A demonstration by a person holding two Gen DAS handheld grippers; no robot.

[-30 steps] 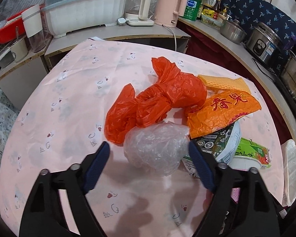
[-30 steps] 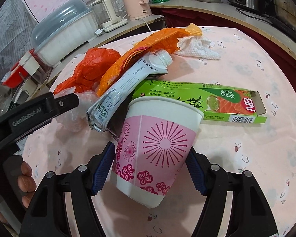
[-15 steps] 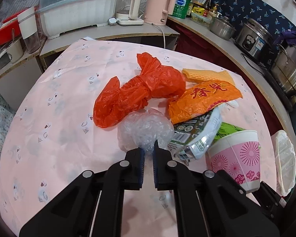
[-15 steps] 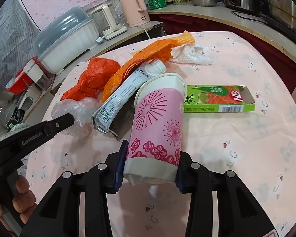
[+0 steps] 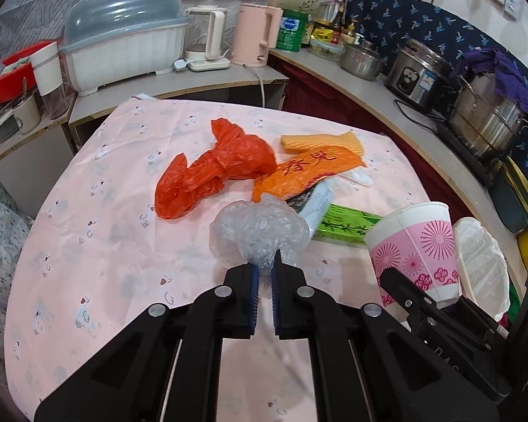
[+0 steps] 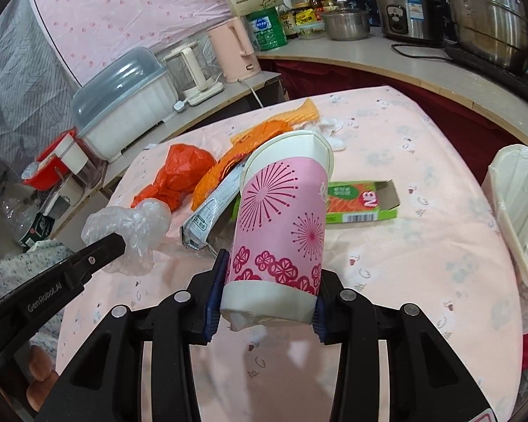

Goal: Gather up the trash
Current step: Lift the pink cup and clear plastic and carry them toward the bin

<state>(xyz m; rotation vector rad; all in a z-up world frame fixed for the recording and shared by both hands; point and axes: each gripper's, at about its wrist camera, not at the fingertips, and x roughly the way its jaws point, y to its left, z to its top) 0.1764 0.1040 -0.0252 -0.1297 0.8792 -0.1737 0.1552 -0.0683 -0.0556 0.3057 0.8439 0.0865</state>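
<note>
The left tool point(image 5: 263, 274) is pinching the clear plastic bag point(image 5: 260, 234); the right tool point(image 6: 267, 295) is clamping the pink paper cup point(image 6: 281, 225) above the surface point(image 6: 422, 263).

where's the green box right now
The green box lies flat on the pink tablecloth, seen in the right wrist view just right of and behind the held pink paper cup, open end toward the lined bin.

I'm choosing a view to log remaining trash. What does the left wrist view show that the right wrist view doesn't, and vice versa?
Only left wrist: the left gripper with its jaws pinching the clear plastic bag.
Only right wrist: the green carton's open end and barcode, and the right gripper clamping the pink paper cup near its base.
Both: the red plastic bag, orange wrapper, and white bin.
</note>
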